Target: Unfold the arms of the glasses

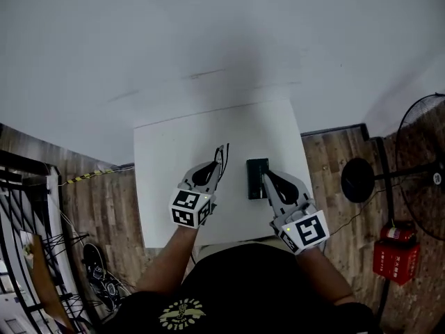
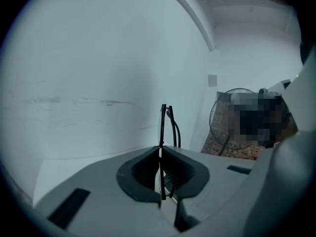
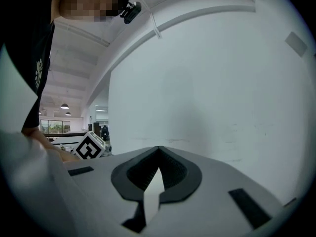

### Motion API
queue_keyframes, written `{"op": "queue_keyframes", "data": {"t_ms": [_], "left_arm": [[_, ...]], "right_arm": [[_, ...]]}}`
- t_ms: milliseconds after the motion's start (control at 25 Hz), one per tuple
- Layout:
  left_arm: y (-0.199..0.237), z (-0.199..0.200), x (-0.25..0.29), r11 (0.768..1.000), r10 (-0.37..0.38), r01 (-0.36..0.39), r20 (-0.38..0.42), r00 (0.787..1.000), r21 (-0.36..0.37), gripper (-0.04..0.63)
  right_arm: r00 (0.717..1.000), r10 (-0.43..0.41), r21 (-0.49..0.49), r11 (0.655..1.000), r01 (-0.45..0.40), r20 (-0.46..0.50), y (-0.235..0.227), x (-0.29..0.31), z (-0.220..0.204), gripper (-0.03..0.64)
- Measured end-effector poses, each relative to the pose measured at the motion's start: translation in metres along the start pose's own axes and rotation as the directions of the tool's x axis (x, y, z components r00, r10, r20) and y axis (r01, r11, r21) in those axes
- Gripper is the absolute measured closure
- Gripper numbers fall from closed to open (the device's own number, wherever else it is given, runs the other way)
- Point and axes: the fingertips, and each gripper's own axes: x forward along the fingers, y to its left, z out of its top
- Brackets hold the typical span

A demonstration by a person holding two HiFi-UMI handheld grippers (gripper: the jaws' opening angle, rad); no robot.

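Looking down from the head view, there's a small white table (image 1: 174,152) against a pale wall, with both grippers over its near half. The left gripper (image 1: 216,170) has its jaws pinched tight on the glasses (image 1: 224,154), which stick out past the tips toward the wall. In the left gripper view it's pretty clear: the thin black glasses (image 2: 163,127) stand edge-on right in the seam of the left gripper (image 2: 160,150), with one arm curving just beside the frame, so they look folded to me. Can't tell if they touch the tabletop. The right gripper (image 1: 265,177) sits just beside a black case (image 1: 254,171) lying on the table, its tip overlapping the case's right edge from above. In the right gripper view the right gripper (image 3: 159,149) has its jaw tips meeting with nothing between them. A floor fan (image 1: 421,160) stands off to the right on the wood floor.
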Motion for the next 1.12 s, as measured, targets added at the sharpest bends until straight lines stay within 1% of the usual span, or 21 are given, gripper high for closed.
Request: {"op": "queue_keyframes", "data": {"t_ms": [160, 320, 560, 680, 880, 1080, 1120], "left_arm": [[-0.017, 0.018, -0.013, 0.999, 0.034, -0.032, 0.072, 0.997, -0.030, 0.572], [-0.031, 0.034, -0.029, 0.996, 0.074, -0.066, 0.140, 0.987, -0.062, 0.572], [-0.052, 0.049, -0.057, 0.991, 0.115, -0.094, 0.238, 0.964, -0.097, 0.572], [-0.061, 0.051, -0.069, 0.989, 0.130, -0.107, 0.260, 0.957, -0.100, 0.572], [-0.069, 0.048, -0.089, 0.988, 0.146, -0.130, 0.269, 0.952, -0.077, 0.572], [-0.067, 0.046, -0.103, 0.991, 0.132, -0.117, 0.278, 0.951, -0.072, 0.572], [-0.064, 0.046, -0.106, 0.991, 0.126, -0.111, 0.280, 0.952, -0.070, 0.572]], "right_arm": [[0.997, 0.069, -0.004, 0.998, -0.069, 0.019, -0.005, -0.005, 0.009, 0.624], [0.990, 0.139, -0.001, 0.990, -0.139, 0.013, -0.001, -0.005, 0.012, 0.624], [0.962, 0.269, -0.004, 0.963, -0.269, 0.038, 0.021, -0.004, 0.014, 0.624], [0.949, 0.314, 0.009, 0.949, -0.314, 0.032, 0.033, -0.002, 0.017, 0.624], [0.912, 0.405, 0.025, 0.913, -0.407, 0.063, 0.064, 0.000, 0.021, 0.624], [0.890, 0.449, 0.034, 0.891, -0.453, 0.083, 0.090, 0.004, 0.025, 0.624], [0.888, 0.454, 0.038, 0.888, -0.457, 0.081, 0.095, 0.006, 0.026, 0.606]]}}
